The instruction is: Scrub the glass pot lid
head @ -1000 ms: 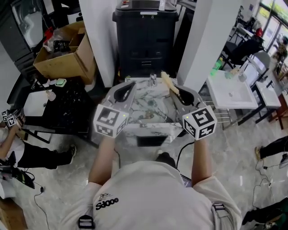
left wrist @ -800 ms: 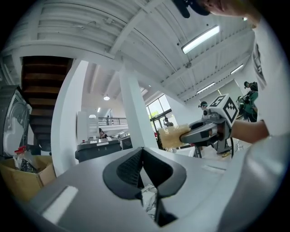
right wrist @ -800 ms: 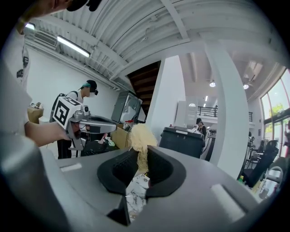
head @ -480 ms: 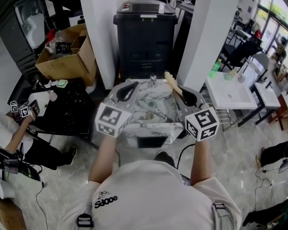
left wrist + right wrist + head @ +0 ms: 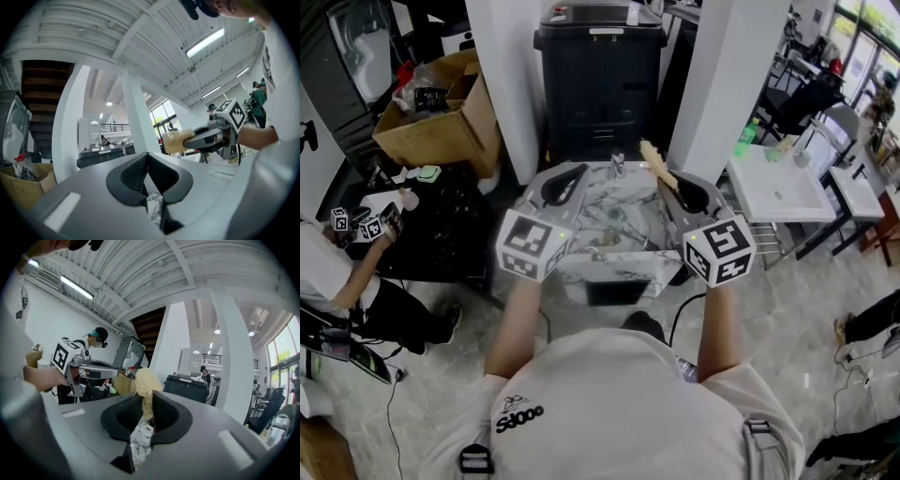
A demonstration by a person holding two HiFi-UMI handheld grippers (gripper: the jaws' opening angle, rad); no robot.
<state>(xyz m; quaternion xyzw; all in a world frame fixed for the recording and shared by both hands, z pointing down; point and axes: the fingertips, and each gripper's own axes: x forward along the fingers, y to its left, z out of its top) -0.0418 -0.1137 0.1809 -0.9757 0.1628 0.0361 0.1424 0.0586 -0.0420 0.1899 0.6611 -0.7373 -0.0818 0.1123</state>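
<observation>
Both grippers hang over a marble-patterned sink (image 5: 609, 267). My right gripper (image 5: 672, 190) is shut on a tan fibrous scrubber (image 5: 652, 160), which sticks up past its jaws toward the faucet (image 5: 619, 165). From the right gripper view, the scrubber (image 5: 146, 379) is pinched between the black pads. My left gripper (image 5: 571, 174) is shut with nothing in it; its pads meet at the tips (image 5: 147, 155). In the left gripper view, the scrubber (image 5: 177, 141) shows off to the right. A faint curved rim (image 5: 648, 231) in the basin may be the glass lid; I cannot tell.
Behind the sink stand a black bin (image 5: 605, 75) and two white pillars. A cardboard box (image 5: 441, 112) and a black table (image 5: 441, 225) are at the left, where a person (image 5: 337, 272) sits. A white washbasin (image 5: 778, 192) is at the right.
Both grippers have stayed almost where they were above the sink. The person at the left has shifted further into view.
</observation>
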